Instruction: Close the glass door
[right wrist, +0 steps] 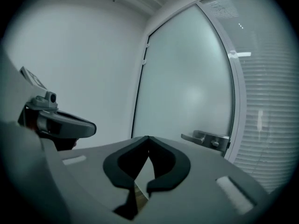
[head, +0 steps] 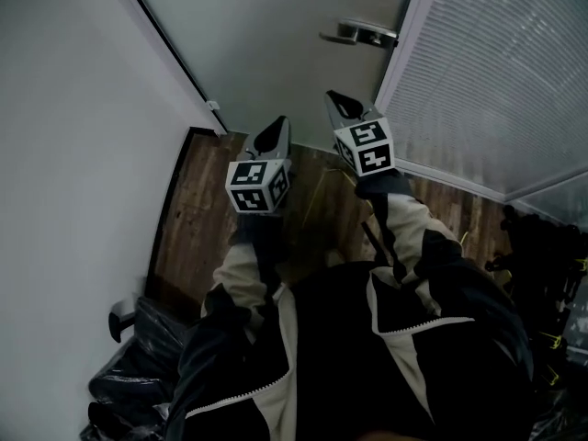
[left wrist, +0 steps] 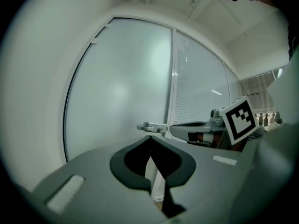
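The frosted glass door (head: pixel 276 35) fills the space between the white wall and the slatted partition. Its metal lever handle (head: pixel 360 33) sits at the door's right edge, next to the partition frame. My left gripper (head: pixel 274 129) is shut with nothing in it and points at the door from a short way back. My right gripper (head: pixel 338 101) is also shut and empty, slightly ahead of the left and below the handle, not touching it. In the left gripper view the handle (left wrist: pixel 152 127) lies just beyond my shut gripper (left wrist: pixel 149 136). In the right gripper view the handle (right wrist: pixel 205 138) is to the right of my gripper (right wrist: pixel 148 137).
A white wall (head: pixel 73 154) runs along the left. The slatted glass partition (head: pixel 496 72) stands on the right. Dark wood floor (head: pixel 202 219) shows below the door. Black bags (head: pixel 138 356) lie at lower left, and dark equipment (head: pixel 547 265) sits at the right edge.
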